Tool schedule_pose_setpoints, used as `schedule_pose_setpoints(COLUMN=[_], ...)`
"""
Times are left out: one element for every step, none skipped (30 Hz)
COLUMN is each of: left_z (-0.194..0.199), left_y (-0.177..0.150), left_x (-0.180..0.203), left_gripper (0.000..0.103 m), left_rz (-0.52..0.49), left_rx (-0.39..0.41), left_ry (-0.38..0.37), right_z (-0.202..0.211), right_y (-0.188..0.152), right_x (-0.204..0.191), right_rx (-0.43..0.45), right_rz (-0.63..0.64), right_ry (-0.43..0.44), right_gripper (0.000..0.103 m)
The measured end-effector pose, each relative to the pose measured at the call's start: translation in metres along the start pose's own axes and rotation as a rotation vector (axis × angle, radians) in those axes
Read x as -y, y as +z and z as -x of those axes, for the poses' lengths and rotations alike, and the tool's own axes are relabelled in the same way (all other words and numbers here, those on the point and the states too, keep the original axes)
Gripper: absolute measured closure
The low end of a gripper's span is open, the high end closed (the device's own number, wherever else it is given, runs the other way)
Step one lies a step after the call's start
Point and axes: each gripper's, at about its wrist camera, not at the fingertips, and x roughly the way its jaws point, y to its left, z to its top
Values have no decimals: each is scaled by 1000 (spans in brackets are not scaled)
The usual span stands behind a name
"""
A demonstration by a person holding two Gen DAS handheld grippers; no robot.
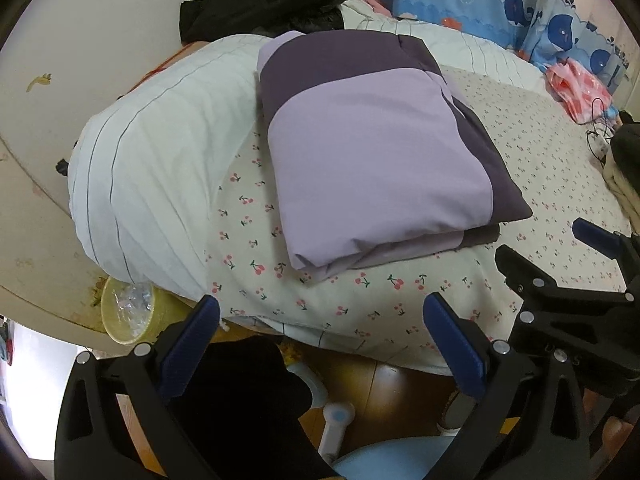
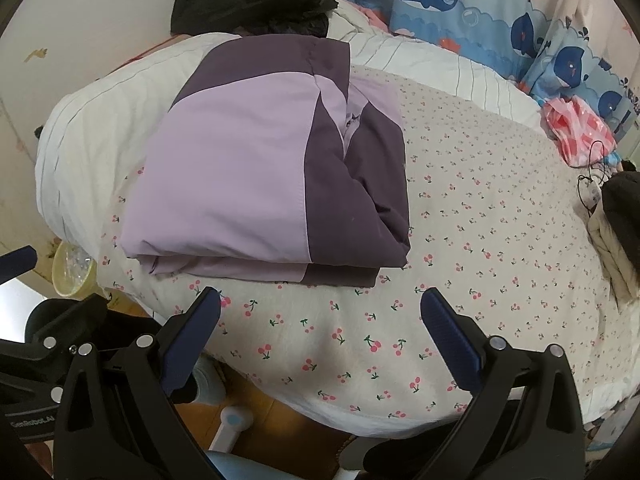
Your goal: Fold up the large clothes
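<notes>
Jacket folded on the bed, both grippers backed off with nothing in them.

Left wrist view: the left gripper [image 1: 320,336] hangs at the bed's [image 1: 400,312] near edge, fingers wide, the purple jacket [image 1: 372,160] lying compact toward the near-left corner, likely finished. Right wrist view: the right gripper [image 2: 320,332] has fingers wide too, the jacket [image 2: 256,176] lying flat and stacked near the same edge, so it should keep its shape.
</notes>
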Motion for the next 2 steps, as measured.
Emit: schedule_pose_setpoints(left_z=[1, 2], left_y=[0, -1], left_x=[0, 0], left_gripper=[6, 6], left_rz=[-2, -4], left_rx=[3, 6], left_ry=[8, 11], right_z=[0, 0], right_y=[0, 0], right_x=[0, 0], right_rx=[0, -1], right_rz=[-1, -2], right_ry=[0, 0], right_gripper=[6, 6])
